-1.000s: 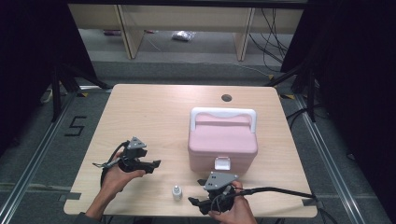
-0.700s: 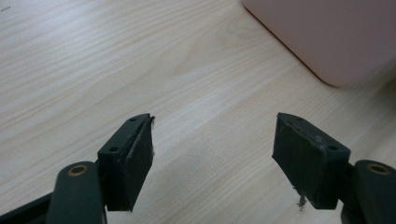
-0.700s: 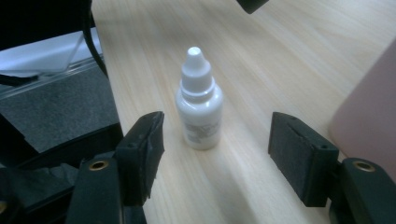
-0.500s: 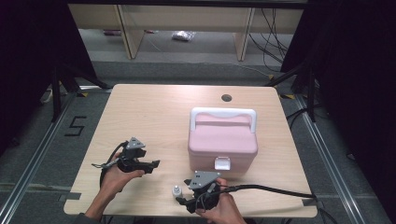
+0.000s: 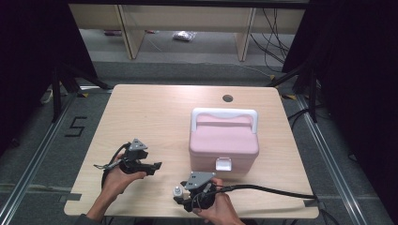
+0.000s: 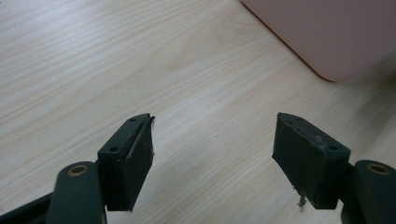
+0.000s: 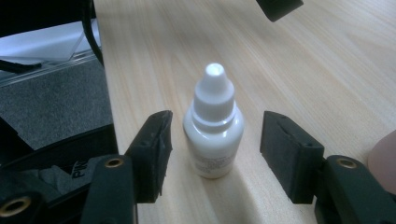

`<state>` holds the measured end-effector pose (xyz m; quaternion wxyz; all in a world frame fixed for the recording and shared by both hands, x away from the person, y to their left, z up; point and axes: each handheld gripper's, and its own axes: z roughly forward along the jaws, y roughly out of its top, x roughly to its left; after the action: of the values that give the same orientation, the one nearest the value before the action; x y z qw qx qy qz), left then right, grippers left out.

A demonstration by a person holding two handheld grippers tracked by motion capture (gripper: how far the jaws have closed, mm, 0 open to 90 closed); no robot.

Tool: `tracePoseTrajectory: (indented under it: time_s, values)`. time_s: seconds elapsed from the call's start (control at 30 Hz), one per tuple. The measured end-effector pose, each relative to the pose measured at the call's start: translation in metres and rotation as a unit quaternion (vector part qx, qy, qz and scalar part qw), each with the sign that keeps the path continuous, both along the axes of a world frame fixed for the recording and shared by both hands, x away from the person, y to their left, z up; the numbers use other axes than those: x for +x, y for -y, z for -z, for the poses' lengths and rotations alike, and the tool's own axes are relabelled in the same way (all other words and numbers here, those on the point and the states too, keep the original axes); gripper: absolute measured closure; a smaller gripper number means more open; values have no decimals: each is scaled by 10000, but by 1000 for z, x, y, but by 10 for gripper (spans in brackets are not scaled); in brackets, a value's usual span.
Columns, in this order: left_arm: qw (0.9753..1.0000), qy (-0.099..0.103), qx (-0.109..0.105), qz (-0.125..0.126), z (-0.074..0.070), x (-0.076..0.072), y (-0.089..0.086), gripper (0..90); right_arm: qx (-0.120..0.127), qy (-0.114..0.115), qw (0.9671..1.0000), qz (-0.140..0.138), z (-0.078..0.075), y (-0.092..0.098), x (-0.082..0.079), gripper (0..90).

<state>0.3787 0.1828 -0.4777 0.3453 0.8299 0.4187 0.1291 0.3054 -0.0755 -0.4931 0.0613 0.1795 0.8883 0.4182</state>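
Near the front edge of the wooden table (image 5: 155, 112), a small white dropper bottle (image 7: 213, 126) stands upright, its long axis vertical and its capped tip pointing straight up. The right gripper (image 7: 212, 156) is level with it, jaws apart, one on each side of the bottle's body with a gap visible on both sides, so neither jaw touches it. In the high view the bottle (image 5: 178, 192) sits just left of the right gripper (image 5: 184, 200), in front of the closed pink box (image 5: 224, 143) with its white handle (image 5: 225, 114) and white latch (image 5: 223, 164), and clearly apart from it. The left gripper (image 5: 154, 167) is held over the table to the left of the box, its jaws spread wide over bare wood with nothing between them; a corner of the pink box (image 6: 327, 37) lies beyond them.
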Motion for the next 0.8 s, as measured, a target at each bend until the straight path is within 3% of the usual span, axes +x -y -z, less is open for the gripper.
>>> tracePoseTrajectory:
  time_s: [0.17, 0.23, 0.3, 0.53, 0.8]
  values:
    - [10000, -7, -17, -81, 2, 1, 1, 283, -16, 31, 10000, 9, 2, -1, 1, 485]
    - [9999, -110, 42, 51, 1, 2, 0, 283, -18, 2, 10000, -8, 2, -1, 2, 509]
    - [10000, -6, 15, -38, 4, 2, 4, 283, 44, -27, 10000, -28, 4, -2, 2, 533]
    - [10000, -34, 33, 58, 5, 2, 7, 285, -22, -107, 9999, -41, 4, -2, 1, 600]
    - [10000, -35, 12, 80, 4, 3, 7, 288, -7, 94, 9999, 45, -7, 4, -1, 605]
